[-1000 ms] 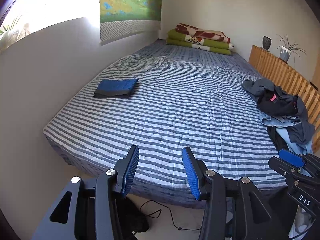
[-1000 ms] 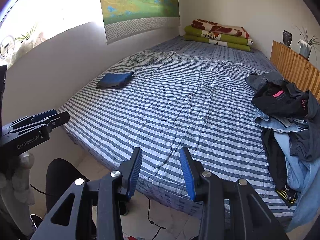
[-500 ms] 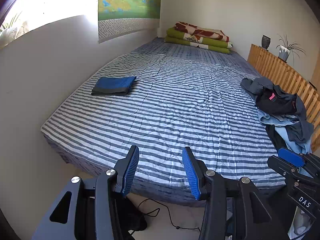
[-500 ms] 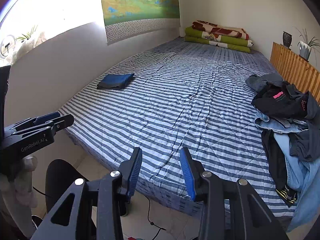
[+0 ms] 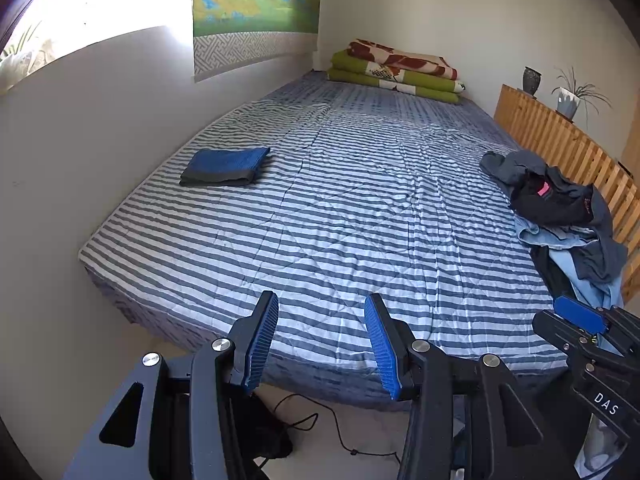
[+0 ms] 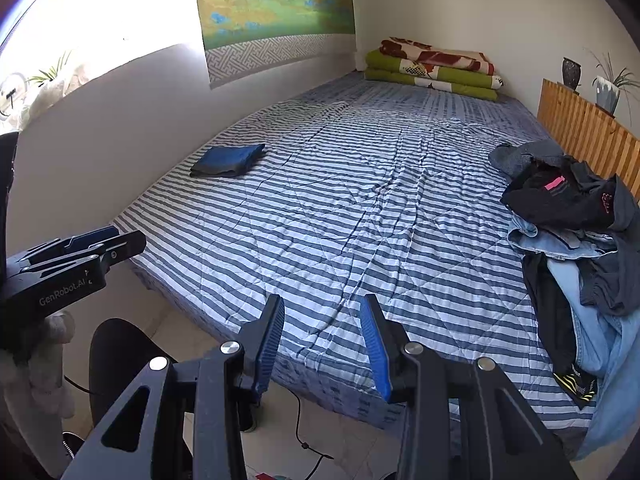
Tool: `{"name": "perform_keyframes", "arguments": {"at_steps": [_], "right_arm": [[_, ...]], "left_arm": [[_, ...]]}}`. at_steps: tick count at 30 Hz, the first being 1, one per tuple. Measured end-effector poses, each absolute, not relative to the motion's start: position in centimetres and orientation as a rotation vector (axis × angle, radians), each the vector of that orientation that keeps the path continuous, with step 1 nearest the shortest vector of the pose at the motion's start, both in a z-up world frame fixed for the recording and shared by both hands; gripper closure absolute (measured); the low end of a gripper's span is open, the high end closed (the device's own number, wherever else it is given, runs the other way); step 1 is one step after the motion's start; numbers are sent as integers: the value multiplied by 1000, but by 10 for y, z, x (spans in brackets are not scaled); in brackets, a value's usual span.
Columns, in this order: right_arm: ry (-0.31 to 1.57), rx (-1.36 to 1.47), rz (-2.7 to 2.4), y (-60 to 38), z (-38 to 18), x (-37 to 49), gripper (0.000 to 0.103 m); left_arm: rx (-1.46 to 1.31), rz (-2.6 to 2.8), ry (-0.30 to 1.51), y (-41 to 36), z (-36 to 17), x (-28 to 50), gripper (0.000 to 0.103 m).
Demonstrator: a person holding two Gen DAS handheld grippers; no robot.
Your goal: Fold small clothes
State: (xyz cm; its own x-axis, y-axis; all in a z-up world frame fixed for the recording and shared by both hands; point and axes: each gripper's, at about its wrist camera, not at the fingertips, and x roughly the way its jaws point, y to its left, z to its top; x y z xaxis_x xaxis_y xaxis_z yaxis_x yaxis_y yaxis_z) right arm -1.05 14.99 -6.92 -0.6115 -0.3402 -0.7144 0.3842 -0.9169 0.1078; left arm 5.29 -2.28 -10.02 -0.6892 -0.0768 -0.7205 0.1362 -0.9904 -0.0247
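While unfolded clothes [image 6: 568, 216] wait, empty tongs [image 6: 322, 320]

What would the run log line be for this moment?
left tongs: open, empty | right tongs: open, empty | folded blue garment: left on bed | unfolded clothes pile: right, untouched

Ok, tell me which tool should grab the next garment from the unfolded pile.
Right, probably. The heap of dark and light-blue clothes lies on the bed's right side, nearer the right tool, which is open. The left tool sits farther left.
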Motion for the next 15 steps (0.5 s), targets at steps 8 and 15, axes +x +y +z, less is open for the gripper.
{"name": "perform_keyframes", "arguments": {"at_steps": [8,15], "right_arm": [[73,1107,-2511,149,-73,-13,67],[60,1119,-2507,151,-77,-15,66]], "left_arm": [[1186,-2767,122,-27,-103,52,55],[1205,-2759,117,-27,-106,50,53]]}}
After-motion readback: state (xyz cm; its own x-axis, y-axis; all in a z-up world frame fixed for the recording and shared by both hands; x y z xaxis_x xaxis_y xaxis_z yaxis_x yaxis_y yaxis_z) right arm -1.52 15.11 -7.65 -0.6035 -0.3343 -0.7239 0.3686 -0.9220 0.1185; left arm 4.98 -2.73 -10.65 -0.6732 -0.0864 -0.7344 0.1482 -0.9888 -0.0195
